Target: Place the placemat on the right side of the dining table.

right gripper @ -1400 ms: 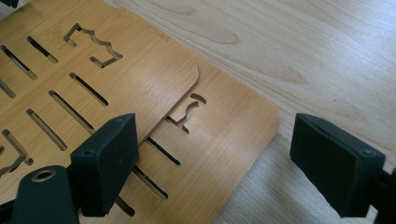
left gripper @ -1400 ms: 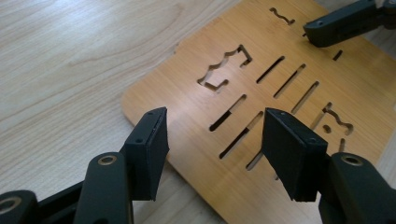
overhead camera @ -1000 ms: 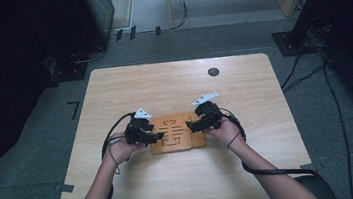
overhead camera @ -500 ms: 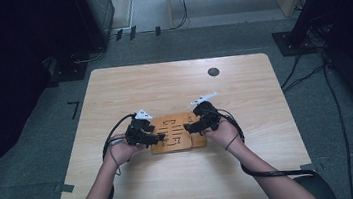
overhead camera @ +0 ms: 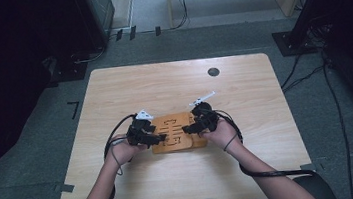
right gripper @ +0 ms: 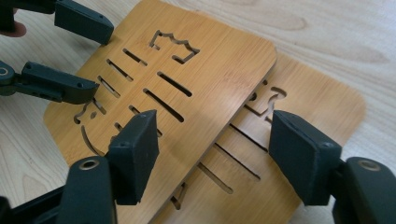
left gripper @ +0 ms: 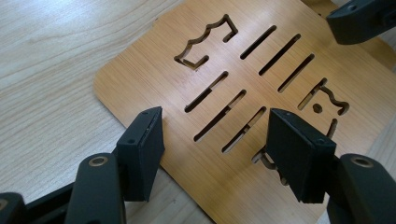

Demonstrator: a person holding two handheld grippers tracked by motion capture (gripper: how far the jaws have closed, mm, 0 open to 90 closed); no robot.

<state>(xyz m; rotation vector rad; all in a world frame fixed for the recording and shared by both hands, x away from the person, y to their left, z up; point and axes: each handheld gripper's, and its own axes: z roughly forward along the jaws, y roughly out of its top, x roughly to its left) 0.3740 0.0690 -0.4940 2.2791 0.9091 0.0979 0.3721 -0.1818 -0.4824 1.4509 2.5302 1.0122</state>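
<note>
Bamboo boards, two of them, stacked askew at the near middle of the tabletop (overhead camera: 112, 86).

Upper board (right gripper: 187, 70) lies flat on the lower board (right gripper: 317, 107), turned slightly off it so the lower one's corner and slots peek out at one side; probably being squared up or separated. Both carry cut-through slots and small shaped openings; six straight slots count on the upper one in the left gripper view. Left hand-held gripper (left gripper: 215, 140) sits low over the board's near edge, jaws spread and just opening further, pads clear of the wood, nothing pinched. Right hand-held gripper (right gripper: 215, 144) hovers opposite, jaws spread astride the overlap and just narrowing, pads not yet pressing. Two hand-held grippers flank the stack from either side, seemingly to steady one board while shifting the other.
</note>
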